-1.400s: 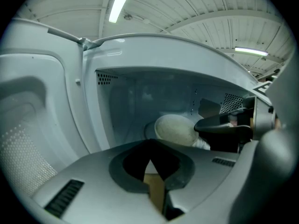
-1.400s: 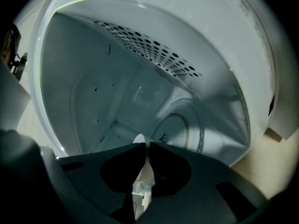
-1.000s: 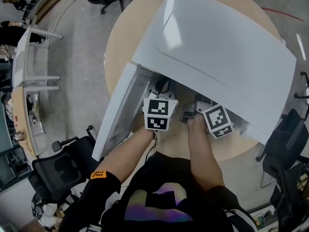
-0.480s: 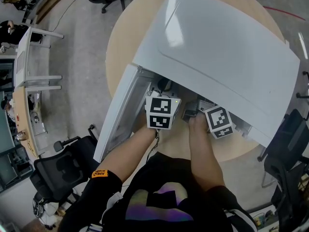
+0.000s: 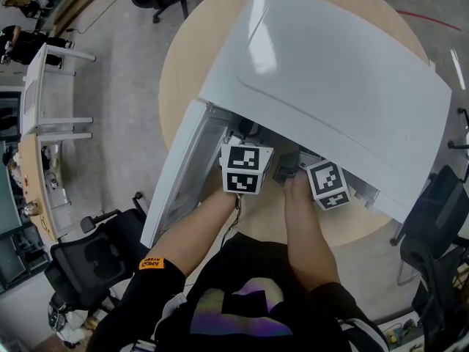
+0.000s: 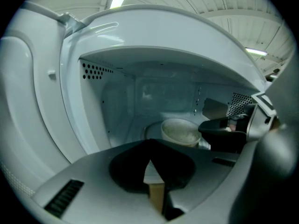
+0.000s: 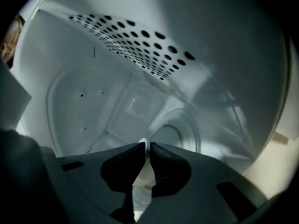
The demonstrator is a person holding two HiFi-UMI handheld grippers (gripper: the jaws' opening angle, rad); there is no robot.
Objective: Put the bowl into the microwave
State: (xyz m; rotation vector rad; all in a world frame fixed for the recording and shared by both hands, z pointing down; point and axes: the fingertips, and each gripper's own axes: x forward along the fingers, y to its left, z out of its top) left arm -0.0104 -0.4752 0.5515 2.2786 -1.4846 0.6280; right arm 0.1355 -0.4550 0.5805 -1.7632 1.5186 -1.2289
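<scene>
The white microwave (image 5: pixel 330 72) stands on a round table with its door (image 5: pixel 179 174) swung open to the left. Inside, in the left gripper view, a pale bowl (image 6: pixel 180 132) sits on the turntable. My right gripper (image 7: pixel 145 148) is shut on the thin white rim of the bowl (image 7: pixel 142 171); its dark jaw shows at the bowl's right side in the left gripper view. My left gripper (image 6: pixel 150 146) is at the oven's mouth, jaws together with nothing between them. In the head view only the marker cubes of the left gripper (image 5: pixel 243 171) and right gripper (image 5: pixel 327 185) show; the jaws are under the oven's top.
The perforated vent wall (image 7: pixel 140 45) and oven ceiling are close around the right gripper. The wooden table (image 5: pixel 183 57) has only a narrow strip in front of the oven. Black office chairs (image 5: pixel 88 259) stand at both lower sides, white desks (image 5: pixel 44 86) at far left.
Almost nothing differs: both marker cubes shift only slightly at the oven's mouth, and the door stays open.
</scene>
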